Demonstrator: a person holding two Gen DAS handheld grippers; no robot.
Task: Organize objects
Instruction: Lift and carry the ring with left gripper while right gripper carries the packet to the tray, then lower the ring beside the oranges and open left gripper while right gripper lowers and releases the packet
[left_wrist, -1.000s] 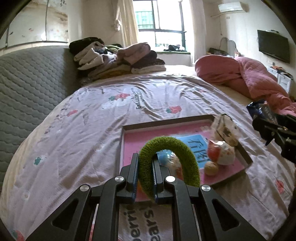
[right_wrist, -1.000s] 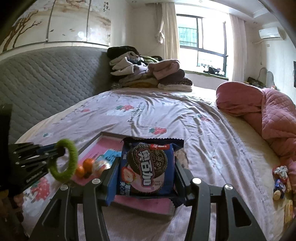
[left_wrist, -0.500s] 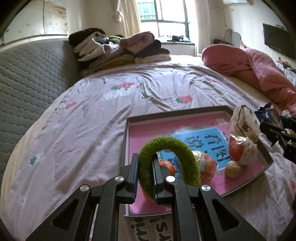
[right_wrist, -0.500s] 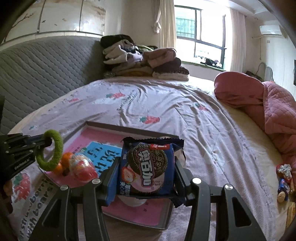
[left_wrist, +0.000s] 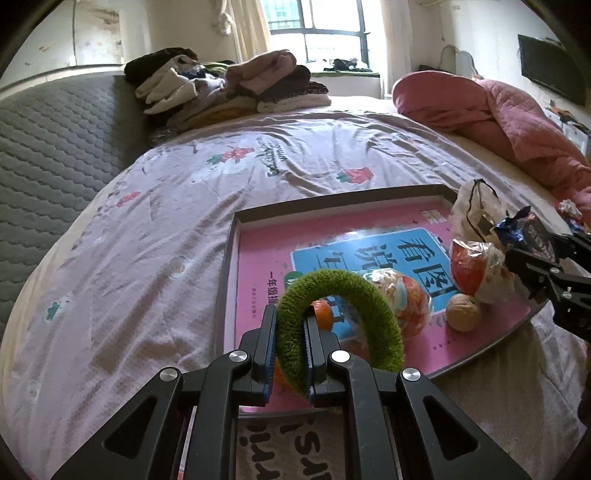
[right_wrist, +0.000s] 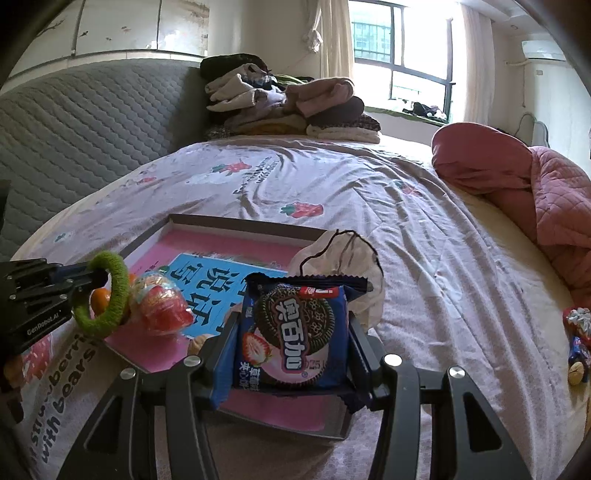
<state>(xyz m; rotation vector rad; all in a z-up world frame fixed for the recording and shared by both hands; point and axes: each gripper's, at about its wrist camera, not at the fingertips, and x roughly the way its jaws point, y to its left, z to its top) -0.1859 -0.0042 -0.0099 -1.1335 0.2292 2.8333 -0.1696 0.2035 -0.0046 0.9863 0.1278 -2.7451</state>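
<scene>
Left wrist view: the left gripper (left_wrist: 290, 350) is clamped tight on a fuzzy green fabric ring (left_wrist: 340, 321), which arches over the near corner of a shallow dark-rimmed tray with a pink printed floor (left_wrist: 229, 258) lying on the lilac strawberry-print bedsheet (left_wrist: 147, 240). In the tray sit a small orange fruit (left_wrist: 324, 313), two crinkly wrapped red-and-white sweets (one (left_wrist: 402, 299)), a tan walnut (left_wrist: 463, 314) and a cream drawstring pouch (left_wrist: 476, 210). The right gripper (right_wrist: 291, 332) holds a blue cookie packet (right_wrist: 295, 328) between half-spread jaws, above the tray's near edge.
</scene>
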